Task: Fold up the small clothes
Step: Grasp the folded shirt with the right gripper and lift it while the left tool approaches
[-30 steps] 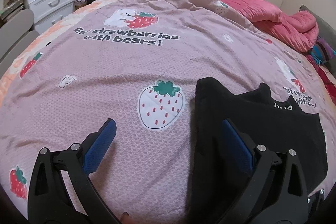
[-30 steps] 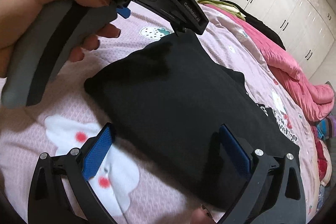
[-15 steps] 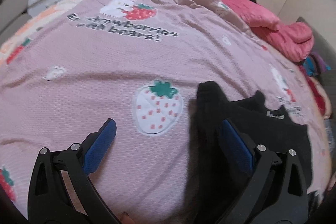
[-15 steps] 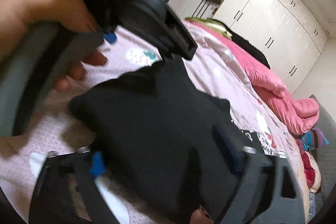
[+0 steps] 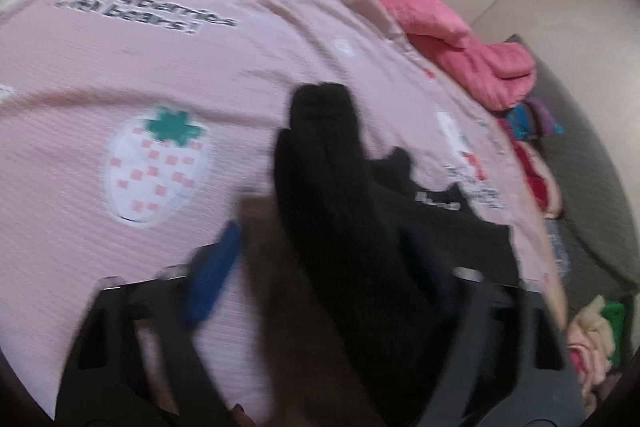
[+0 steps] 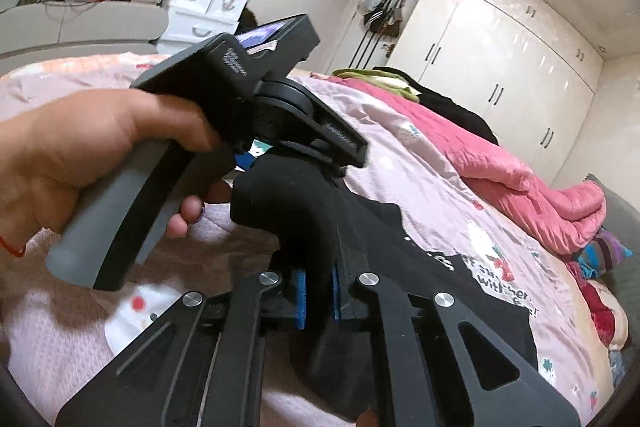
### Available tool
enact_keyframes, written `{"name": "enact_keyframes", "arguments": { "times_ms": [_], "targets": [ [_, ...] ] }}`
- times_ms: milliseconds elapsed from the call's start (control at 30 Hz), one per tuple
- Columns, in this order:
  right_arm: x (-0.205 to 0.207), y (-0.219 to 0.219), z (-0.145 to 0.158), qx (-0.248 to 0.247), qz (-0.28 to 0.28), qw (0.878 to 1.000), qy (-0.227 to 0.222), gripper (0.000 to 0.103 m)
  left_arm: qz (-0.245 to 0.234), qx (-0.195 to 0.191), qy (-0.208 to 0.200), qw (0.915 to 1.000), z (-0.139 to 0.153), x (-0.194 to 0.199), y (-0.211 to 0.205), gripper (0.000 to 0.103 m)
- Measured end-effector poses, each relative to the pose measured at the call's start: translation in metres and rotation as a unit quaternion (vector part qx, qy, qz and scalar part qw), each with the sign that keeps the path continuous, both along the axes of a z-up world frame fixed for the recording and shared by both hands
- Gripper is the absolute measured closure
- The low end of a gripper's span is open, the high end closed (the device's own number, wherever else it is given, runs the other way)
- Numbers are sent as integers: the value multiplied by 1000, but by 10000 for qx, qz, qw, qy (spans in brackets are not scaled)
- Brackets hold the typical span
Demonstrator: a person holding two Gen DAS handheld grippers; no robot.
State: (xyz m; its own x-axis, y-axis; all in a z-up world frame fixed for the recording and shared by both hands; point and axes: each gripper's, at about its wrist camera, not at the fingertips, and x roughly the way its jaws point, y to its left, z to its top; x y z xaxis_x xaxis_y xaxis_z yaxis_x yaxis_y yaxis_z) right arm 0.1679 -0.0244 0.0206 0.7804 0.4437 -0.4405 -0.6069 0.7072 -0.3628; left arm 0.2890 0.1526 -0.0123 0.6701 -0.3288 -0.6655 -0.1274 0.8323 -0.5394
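now right tool (image 6: 318,291) pinches black garment (image 6: 304,203); left tool (image 5: 320,267) closing.

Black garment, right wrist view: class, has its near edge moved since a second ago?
Yes. The black garment has bunched up off the pink bedspread, its edge pinched in the right gripper.

One black garment (image 6: 404,263), two grippers (image 6: 318,293) (image 5: 320,259), one pink strawberry bedspread (image 5: 200,67), one pink quilt (image 6: 520,171).
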Motion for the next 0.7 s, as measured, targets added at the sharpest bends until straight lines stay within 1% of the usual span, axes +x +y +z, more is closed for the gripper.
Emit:
{"name": "enact_keyframes", "arguments": {
  "times_ms": [33, 67, 133, 300, 433, 567, 700],
  "targets": [
    [0, -6, 1, 62, -39, 10000, 6, 96, -38, -64, -34, 10000, 1, 0, -3, 70],
    [-4, -8, 0, 103, -54, 9999, 3, 96, -80, -38, -64, 9999, 4, -1, -9, 75],
    [-8, -17, 0, 199, -131, 9997, -40, 96, -116, 175, -134, 9997, 11, -3, -22, 83],
    [-15, -40, 0, 465, -383, 9982, -80, 96, -254, 175, -437, 9986, 31, -13, -42, 86],
    [-17, -61, 3, 802, -591, 9950, -31, 96, -349, 378, -658, 9965, 48, -23, -63, 86],
    [-16, -77, 7, 1127, -708, 9911, 78, 96, -303, 424, -758, 9958, 57, -32, -78, 86],
    [-11, -93, 12, 1346, -772, 9877, 201, 96, -303, 485, -748, 9956, 66, -30, -95, 86]
  ]
}}
